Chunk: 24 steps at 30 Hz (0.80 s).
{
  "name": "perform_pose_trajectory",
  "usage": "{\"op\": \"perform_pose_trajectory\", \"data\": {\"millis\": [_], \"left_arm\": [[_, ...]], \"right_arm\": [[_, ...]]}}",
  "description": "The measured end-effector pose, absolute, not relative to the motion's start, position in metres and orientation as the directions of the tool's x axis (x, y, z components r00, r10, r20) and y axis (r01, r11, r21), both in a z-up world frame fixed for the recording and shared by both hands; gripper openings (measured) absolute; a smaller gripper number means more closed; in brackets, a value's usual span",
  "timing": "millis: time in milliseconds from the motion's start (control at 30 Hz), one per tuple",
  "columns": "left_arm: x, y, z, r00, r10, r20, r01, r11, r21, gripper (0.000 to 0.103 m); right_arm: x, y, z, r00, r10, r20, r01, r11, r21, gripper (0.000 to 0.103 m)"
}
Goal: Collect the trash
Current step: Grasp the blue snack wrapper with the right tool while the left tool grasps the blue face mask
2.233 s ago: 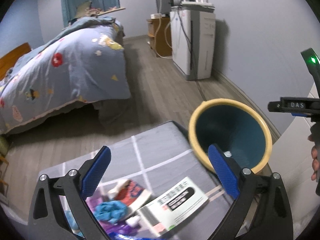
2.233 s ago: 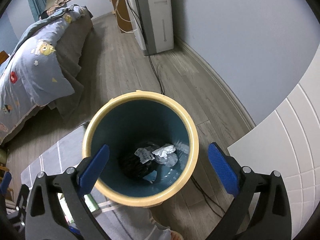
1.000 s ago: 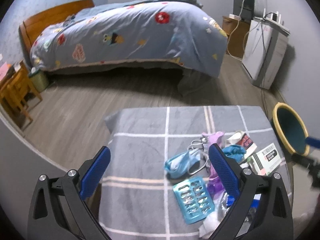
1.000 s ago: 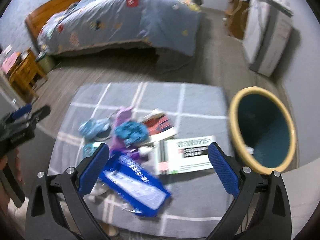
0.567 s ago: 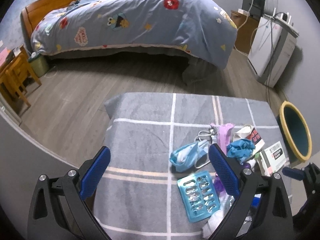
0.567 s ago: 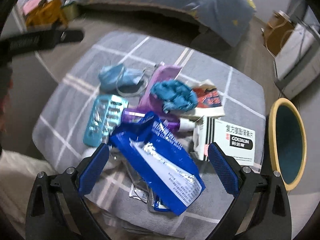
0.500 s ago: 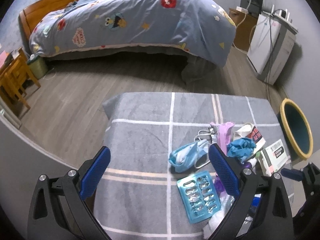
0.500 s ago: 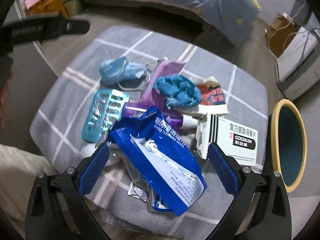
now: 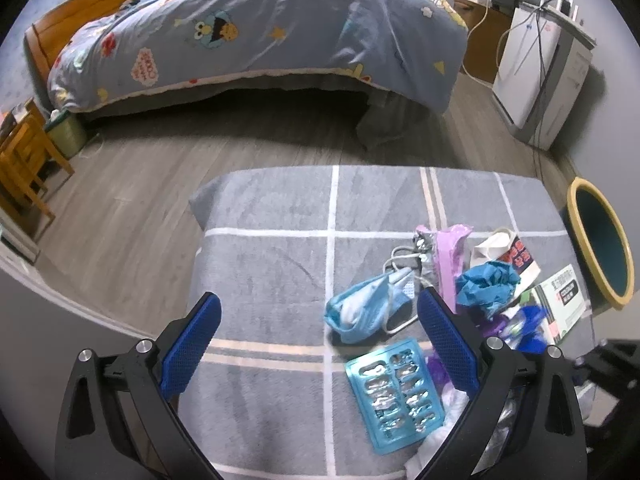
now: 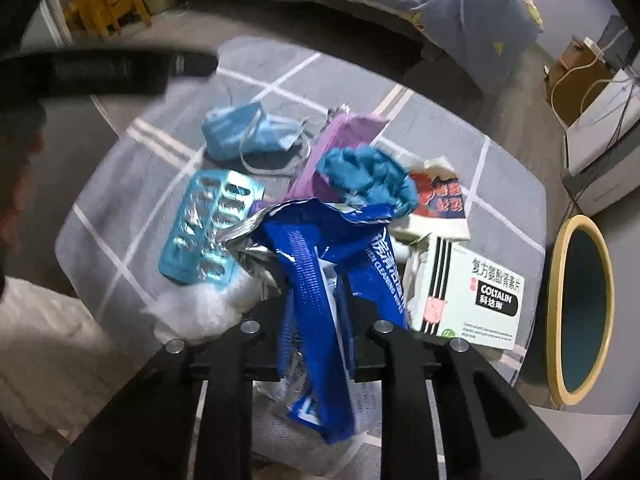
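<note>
A pile of trash lies on a grey checked cushion [image 9: 280, 264]. My right gripper [image 10: 316, 256] is shut on a blue foil wrapper [image 10: 360, 240] and lifts its crumpled top edge. Around it lie a teal blister pack [image 10: 208, 228], a blue face mask [image 10: 248, 132], a purple packet [image 10: 344, 136], a crumpled blue glove [image 10: 368, 176] and a white Coltalin box [image 10: 476, 296]. My left gripper [image 9: 320, 340] is open and empty above the cushion, left of the face mask [image 9: 364, 308] and blister pack [image 9: 396, 392]. The yellow-rimmed bin [image 10: 576, 300] stands right of the cushion.
A bed with a blue patterned duvet [image 9: 260, 28] stands behind. A white appliance [image 9: 540, 72] with cables sits at the back right by the wall. Wooden furniture [image 9: 20, 160] is at the left. The bin also shows in the left wrist view [image 9: 600, 240].
My right gripper has swung from the bin to the pile, dropped onto the blue wrapper and shut on it. My left gripper has turned toward the cushion and stayed open.
</note>
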State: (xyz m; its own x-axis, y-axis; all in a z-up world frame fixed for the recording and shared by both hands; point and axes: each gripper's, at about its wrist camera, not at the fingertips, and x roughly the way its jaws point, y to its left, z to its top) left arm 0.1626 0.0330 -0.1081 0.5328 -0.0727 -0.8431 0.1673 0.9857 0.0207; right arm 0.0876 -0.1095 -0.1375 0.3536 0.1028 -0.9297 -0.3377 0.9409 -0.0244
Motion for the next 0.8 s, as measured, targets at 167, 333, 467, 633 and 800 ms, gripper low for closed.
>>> {"op": "perform_pose_trajectory", "data": {"millis": [167,333,467,633,800], "left_arm": [[0.167,0.036,-0.116,0.525,-0.078,-0.848,0.152,0.988,0.003,0.097],[0.170,0.033,-0.129,0.509,-0.085,-0.857,0.151,0.989,-0.008,0.097],[0.173,0.028,-0.143,0.489,-0.099,-0.866,0.170,0.985,-0.017,0.095],[0.178,0.014,-0.156,0.459,-0.140,-0.878,0.239,0.971,-0.030,0.076],[0.180,0.000,-0.169,0.438,-0.145,-0.887,0.288,0.958,-0.014,0.064]], "right_arm": [[0.095,-0.124,-0.109,0.421,0.145,-0.895,-0.286,0.958,0.020,0.017],[0.112,-0.143,-0.092,0.476,0.130,-0.870,-0.208,0.978,0.032,0.017],[0.129,-0.157,-0.089,0.488,0.105,-0.866,-0.158,0.987,0.031,0.017],[0.157,-0.175,-0.094,0.491,0.109,-0.864,-0.097,0.993,0.070,0.017],[0.176,-0.183,-0.098,0.488,0.138,-0.862,-0.065,0.990,0.122,0.017]]}}
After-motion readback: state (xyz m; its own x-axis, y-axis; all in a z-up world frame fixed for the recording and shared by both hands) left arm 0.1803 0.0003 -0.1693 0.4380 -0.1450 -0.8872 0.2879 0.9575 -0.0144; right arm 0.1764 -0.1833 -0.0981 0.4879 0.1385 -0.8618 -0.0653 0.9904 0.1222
